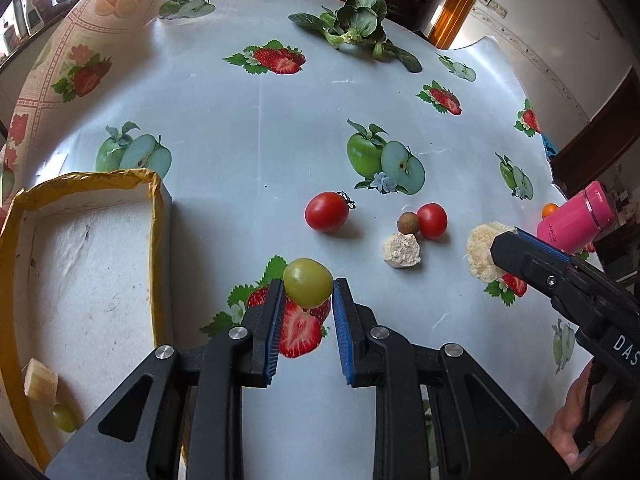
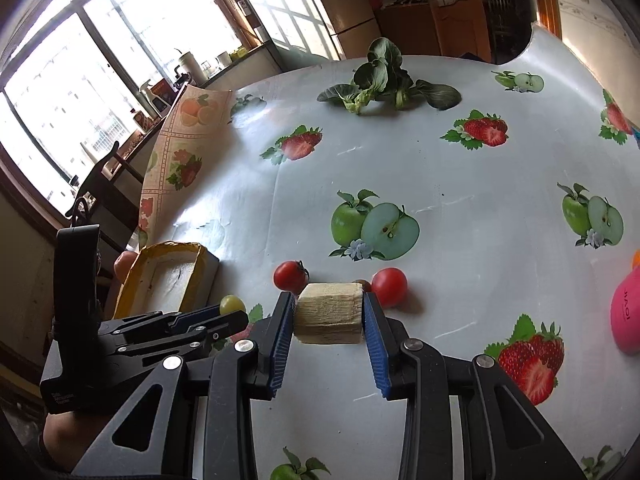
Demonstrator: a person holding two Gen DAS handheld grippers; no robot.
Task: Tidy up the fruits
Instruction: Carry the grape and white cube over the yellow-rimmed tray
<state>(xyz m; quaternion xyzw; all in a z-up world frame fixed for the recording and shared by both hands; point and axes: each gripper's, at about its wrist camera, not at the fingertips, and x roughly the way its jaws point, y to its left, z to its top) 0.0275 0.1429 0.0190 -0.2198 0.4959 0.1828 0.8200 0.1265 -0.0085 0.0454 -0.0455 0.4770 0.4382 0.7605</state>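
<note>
My left gripper (image 1: 308, 290) is shut on a green grape (image 1: 308, 287), held just above the table, right of the white foam box (image 1: 96, 264). The box holds a pale fruit chunk (image 1: 40, 382) and another green grape (image 1: 64, 417). My right gripper (image 2: 329, 308) is shut on a pale cut fruit chunk (image 2: 329, 314); it also shows in the left wrist view (image 1: 482, 252). Two red tomatoes (image 1: 327, 211) (image 1: 432, 220), a small brown round fruit (image 1: 408, 223) and a pale crumbly chunk (image 1: 401, 251) lie on the table beyond the grippers.
A fruit-print tablecloth (image 1: 260, 120) covers the round table. A leafy green vegetable (image 1: 356, 26) lies at the far side. A pink bottle (image 1: 576, 216) and a small orange fruit (image 1: 549, 210) sit at the right edge. The foam box (image 2: 172, 280) stands at the left edge.
</note>
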